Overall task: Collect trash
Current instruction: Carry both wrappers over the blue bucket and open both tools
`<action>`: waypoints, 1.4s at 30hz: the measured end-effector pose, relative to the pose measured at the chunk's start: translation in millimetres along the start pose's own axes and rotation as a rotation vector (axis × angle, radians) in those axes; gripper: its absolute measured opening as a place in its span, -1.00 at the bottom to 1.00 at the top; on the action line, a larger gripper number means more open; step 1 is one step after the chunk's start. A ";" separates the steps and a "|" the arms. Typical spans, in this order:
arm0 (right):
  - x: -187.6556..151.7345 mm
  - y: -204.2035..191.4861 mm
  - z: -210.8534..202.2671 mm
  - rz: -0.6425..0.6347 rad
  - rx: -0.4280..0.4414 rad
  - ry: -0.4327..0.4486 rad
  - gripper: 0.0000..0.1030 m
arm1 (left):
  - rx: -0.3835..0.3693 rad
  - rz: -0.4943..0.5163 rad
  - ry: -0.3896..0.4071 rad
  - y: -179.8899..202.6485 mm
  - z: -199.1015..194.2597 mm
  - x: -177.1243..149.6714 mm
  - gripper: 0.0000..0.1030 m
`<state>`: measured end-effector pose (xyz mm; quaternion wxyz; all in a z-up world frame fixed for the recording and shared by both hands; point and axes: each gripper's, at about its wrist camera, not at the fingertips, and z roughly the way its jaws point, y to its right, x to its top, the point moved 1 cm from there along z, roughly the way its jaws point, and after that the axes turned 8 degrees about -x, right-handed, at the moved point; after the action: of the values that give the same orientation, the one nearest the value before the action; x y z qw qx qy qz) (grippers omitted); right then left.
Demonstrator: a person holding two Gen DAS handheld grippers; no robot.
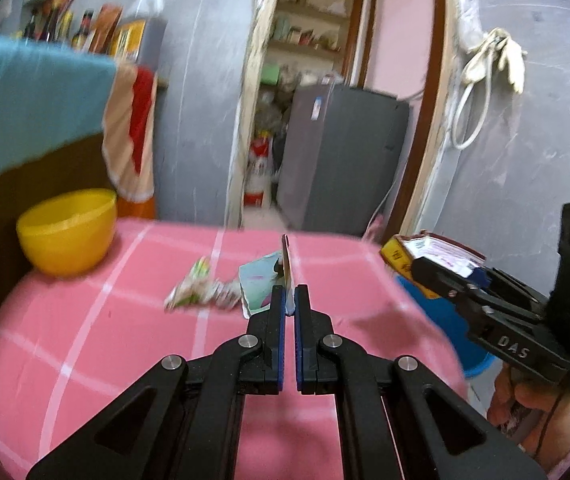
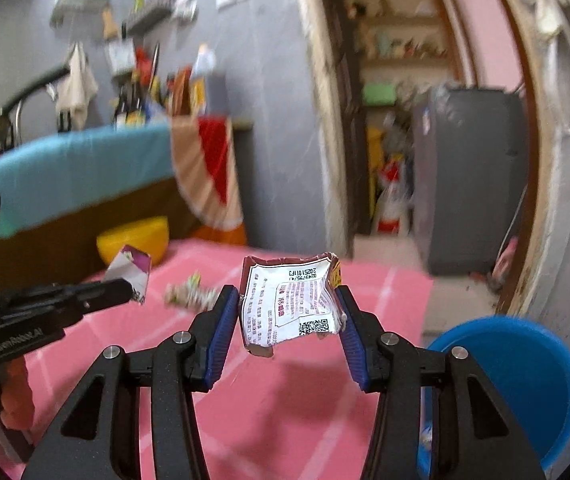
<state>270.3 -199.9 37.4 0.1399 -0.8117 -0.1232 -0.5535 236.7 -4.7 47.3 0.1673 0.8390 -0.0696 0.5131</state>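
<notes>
Right now we carry 2 pieces of trash: our left tongs point(image 1: 289, 300) are pinched nearly closed on a thin wrapper point(image 1: 286, 258) standing edge-on, and our right tongs point(image 2: 287, 312) grip a crumpled red-and-white packet point(image 2: 291, 304) across its width. Our right side is nearer the blue bin point(image 2: 525, 376), low and right beside the pink table point(image 2: 285, 400). A crumpled wrapper point(image 1: 201, 292) remains there.

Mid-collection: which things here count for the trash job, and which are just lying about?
Job:
red wrapper in right gripper
purple-white wrapper in left gripper
green wrapper on table
teal wrapper
blue bin

Lying about:
yellow bowl
fridge
bottles
</notes>
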 end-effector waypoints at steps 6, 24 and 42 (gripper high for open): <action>19.1 24.7 -38.3 0.029 -0.097 0.168 -0.09 | -0.044 0.082 0.114 43.1 3.8 22.0 -0.96; 14.6 128.4 -88.4 0.138 -0.391 0.229 -0.08 | -0.279 0.203 0.086 162.8 84.1 33.6 -0.96; -20.4 180.4 -53.6 0.287 -0.396 -0.062 0.01 | -0.305 0.060 -0.339 185.1 193.0 7.9 -0.77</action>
<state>280.7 -388.3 20.6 0.0515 -0.8492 0.1000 -0.5160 348.6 -245.2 12.4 0.2629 0.8756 -0.1985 0.3533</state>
